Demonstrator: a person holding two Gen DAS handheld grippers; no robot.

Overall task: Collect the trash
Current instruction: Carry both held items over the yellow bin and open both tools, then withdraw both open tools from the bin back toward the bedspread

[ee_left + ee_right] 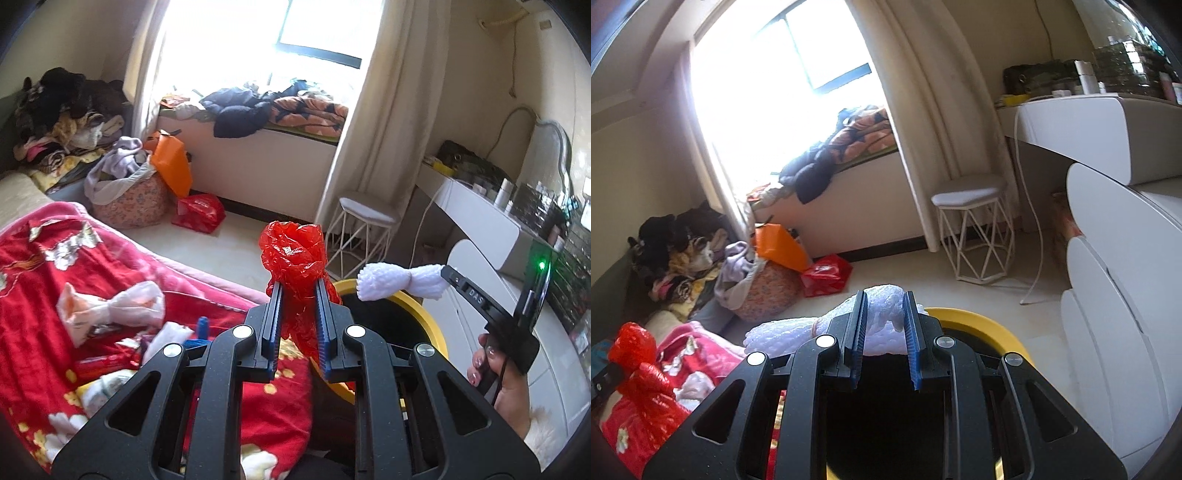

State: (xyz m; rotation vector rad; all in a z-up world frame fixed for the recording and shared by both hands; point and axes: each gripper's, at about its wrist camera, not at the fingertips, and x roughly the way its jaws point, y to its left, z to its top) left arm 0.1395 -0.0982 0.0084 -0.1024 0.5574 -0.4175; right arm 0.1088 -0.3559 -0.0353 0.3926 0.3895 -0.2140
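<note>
My left gripper [298, 286] is shut on a crumpled red plastic bag [293, 254], held beside the rim of a yellow trash bin [430, 321]. My right gripper [885, 299] is shut on a white foam net wrapper [886, 325], held above the same bin [982, 323]. In the left wrist view the right gripper [443, 275] holds the white wrapper [391, 282] over the bin's mouth. The red bag also shows at the left in the right wrist view [639, 365]. More trash lies on the red blanket [122, 258]: a white-orange wrapper [110, 308] and white scraps [170, 336].
A white wire stool [364, 236] stands beyond the bin. A white dresser [1123, 266] is close on the right. A floral bag [129, 199], an orange bag [171, 164] and a red bag [199, 212] sit on the floor by the window seat.
</note>
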